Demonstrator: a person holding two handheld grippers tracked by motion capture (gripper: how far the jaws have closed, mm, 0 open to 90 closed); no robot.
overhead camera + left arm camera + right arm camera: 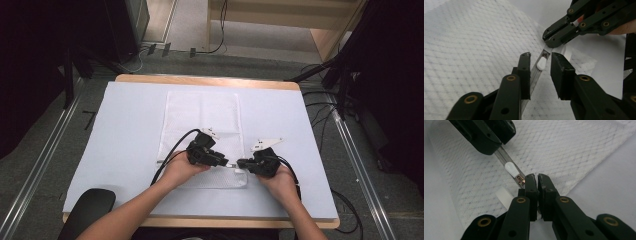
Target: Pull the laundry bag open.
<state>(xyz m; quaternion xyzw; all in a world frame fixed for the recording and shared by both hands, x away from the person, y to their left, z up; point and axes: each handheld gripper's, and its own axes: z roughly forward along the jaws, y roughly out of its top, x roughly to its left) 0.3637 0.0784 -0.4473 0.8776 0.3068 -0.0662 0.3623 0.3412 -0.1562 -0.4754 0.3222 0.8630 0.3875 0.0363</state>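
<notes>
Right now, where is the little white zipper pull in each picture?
High view: the white zipper pull is a tiny speck between the two grippers, near the mesh bag's front edge.
Left gripper view: centre, between the black jaws.
Right gripper view: upper left of centre.
Shared landmark: the zipper strip it sits on.

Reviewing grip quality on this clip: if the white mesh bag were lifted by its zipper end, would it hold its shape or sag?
The mesh bag would likely sag: it lies flat and thin on the table, its weave see-through. It is probably very light. The right gripper pinches the zipper end shut, so the small white zipper pull between the left gripper jaws may slide rather than drag the cloth.
</notes>
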